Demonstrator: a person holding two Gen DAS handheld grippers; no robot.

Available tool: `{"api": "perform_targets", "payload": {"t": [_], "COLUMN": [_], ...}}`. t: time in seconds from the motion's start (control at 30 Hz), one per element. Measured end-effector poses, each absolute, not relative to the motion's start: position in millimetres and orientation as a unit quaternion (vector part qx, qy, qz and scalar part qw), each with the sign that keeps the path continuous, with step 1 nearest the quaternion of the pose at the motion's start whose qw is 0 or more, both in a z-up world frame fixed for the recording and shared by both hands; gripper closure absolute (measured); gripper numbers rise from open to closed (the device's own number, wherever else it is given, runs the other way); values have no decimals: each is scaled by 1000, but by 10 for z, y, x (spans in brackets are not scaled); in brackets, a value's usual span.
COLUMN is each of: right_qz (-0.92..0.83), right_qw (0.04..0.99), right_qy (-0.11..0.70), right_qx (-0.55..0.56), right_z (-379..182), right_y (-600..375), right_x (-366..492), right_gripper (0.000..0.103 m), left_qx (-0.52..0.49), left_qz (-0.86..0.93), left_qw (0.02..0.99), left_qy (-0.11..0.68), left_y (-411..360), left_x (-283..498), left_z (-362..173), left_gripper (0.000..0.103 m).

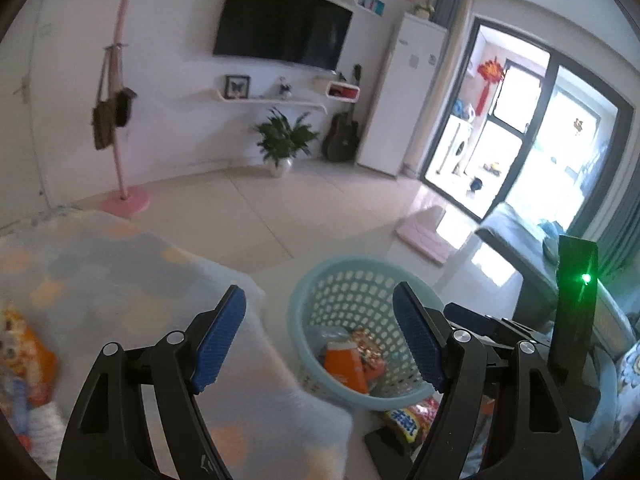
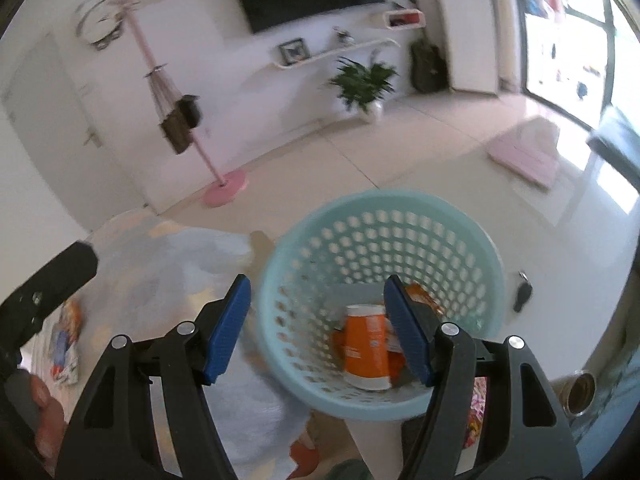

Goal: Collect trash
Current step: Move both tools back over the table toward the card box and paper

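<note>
Living-room floor tiles run back to a wall-mounted television (image 1: 282,26) and a potted plant (image 1: 285,138), while a pale blue perforated basket (image 2: 460,236) stands on the floor beside a patterned blanket (image 1: 100,264). Both grippers hover above it with nothing in them — the left gripper (image 1: 318,338) has its blue pads spread wide apart, and the right gripper (image 2: 318,328) is likewise spread, held almost directly over the basket's mouth. Inside the basket lie an orange carton (image 2: 366,346) and some crumpled wrappers (image 1: 366,346), so part of the collecting looks done. More remains, by the look of it: a yellow-and-red snack packet (image 1: 412,416) lies just outside the basket's near wall, a colourful packet (image 2: 66,340) rests on the blanket to the left, and an orange bag (image 1: 24,344) sits at the blanket's far left edge. A small dark object (image 2: 522,292) lies on the tiles right of the basket — too blurred to identify. Judging from this, the task is around midway.
</note>
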State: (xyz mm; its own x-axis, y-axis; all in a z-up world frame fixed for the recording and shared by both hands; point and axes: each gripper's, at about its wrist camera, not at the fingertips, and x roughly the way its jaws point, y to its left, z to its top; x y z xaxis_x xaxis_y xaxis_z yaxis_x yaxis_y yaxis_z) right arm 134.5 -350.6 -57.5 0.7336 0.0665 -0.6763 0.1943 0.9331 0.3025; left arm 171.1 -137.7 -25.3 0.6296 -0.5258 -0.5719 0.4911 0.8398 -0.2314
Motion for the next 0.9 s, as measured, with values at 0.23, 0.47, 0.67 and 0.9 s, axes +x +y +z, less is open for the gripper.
{"api": "perform_targets", "payload": {"t": [0.23, 0.47, 0.67, 0.9], "right_qz": [22, 86, 133, 198], "right_qw": [930, 934, 927, 913], "right_qy": [343, 334, 343, 349], "right_qx": [131, 92, 69, 67], "right_z": [-290, -134, -132, -247], "right_y": [-2934, -2320, -1793, -1300], "right_x": [1314, 1318, 1331, 1376], "right_gripper": [38, 46, 46, 46], "left_qx": [-48, -65, -81, -75], "left_qz": [-233, -150, -97, -62], "left_qw": [924, 949, 950, 935], "left_qy": [298, 270, 286, 340], "left_y": [-704, 146, 799, 1152], "left_x": [1575, 1380, 1272, 1335], "left_z": [-8, 132, 48, -337], "left_gripper": [29, 20, 18, 16]}}
